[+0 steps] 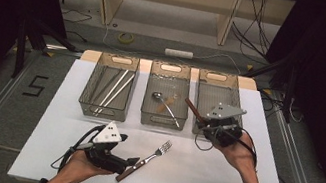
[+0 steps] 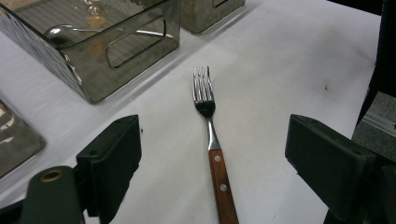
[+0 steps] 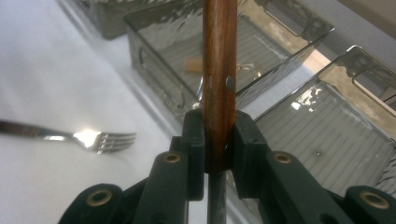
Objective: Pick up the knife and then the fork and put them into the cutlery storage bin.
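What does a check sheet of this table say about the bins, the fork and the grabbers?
Surface: white table, bare around the cutlery.
Job's things: fork flat on the table, wooden handle toward the person; another wooden-handled utensil gripped by its handle over the right bin; which utensil it is I cannot tell.
Bins: left bin holds long metal pieces; middle bin holds a spoon.
Clutter: nothing seen.
Grippers: left gripper open, jaws either side of the fork handle, not touching; right gripper shut on the utensil.
Cables: one trails from each gripper.
Surroundings: floor cables, tape roll, power strip.
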`<state>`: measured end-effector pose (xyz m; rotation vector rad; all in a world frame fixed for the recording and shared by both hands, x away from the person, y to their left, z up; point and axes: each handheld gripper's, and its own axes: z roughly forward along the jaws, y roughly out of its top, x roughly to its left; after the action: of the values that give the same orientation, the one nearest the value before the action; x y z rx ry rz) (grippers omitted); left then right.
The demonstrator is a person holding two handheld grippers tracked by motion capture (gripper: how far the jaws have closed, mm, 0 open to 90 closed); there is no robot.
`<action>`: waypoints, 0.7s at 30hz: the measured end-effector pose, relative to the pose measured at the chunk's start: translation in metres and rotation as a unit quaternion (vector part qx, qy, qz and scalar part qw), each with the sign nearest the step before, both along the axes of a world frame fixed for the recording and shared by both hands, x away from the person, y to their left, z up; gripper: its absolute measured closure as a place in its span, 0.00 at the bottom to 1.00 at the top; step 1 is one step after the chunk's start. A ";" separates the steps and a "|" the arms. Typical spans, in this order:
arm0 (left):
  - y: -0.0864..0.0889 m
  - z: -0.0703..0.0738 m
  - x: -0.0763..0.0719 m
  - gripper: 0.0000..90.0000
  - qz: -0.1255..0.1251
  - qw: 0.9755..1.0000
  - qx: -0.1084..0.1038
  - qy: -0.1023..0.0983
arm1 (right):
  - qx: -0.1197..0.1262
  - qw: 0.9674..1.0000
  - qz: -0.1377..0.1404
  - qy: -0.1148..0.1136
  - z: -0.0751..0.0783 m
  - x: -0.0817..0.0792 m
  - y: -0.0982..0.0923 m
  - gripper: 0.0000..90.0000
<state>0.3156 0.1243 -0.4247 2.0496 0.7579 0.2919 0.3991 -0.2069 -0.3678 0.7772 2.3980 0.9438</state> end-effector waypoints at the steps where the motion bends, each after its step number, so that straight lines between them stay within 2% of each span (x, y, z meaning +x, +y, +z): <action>1: 0.001 0.000 -0.001 0.20 0.002 1.000 -0.001 -0.001 | 0.004 1.000 -0.003 0.002 0.001 0.004 0.000 0.87; 8: 0.006 -0.001 -0.005 0.20 0.004 1.000 -0.024 -0.014 | 0.017 0.999 -0.029 0.014 0.011 0.036 0.000 0.87; 12: 0.008 -0.001 -0.005 0.20 0.005 0.999 -0.027 -0.021 | 0.024 0.998 -0.045 0.021 0.015 0.051 0.000 0.86; 17: 0.011 0.000 -0.007 0.20 0.009 0.999 -0.041 -0.026 | 0.030 0.997 -0.066 0.032 0.015 0.069 -0.001 0.86; 21: 0.011 -0.001 -0.007 0.20 0.009 0.999 -0.042 -0.028 | 0.033 0.996 -0.078 0.034 0.017 0.082 -0.001 0.86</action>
<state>0.3083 0.1352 -0.4257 1.9489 0.7430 0.3221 0.4814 -0.2080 -0.3507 1.0217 2.3337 0.9499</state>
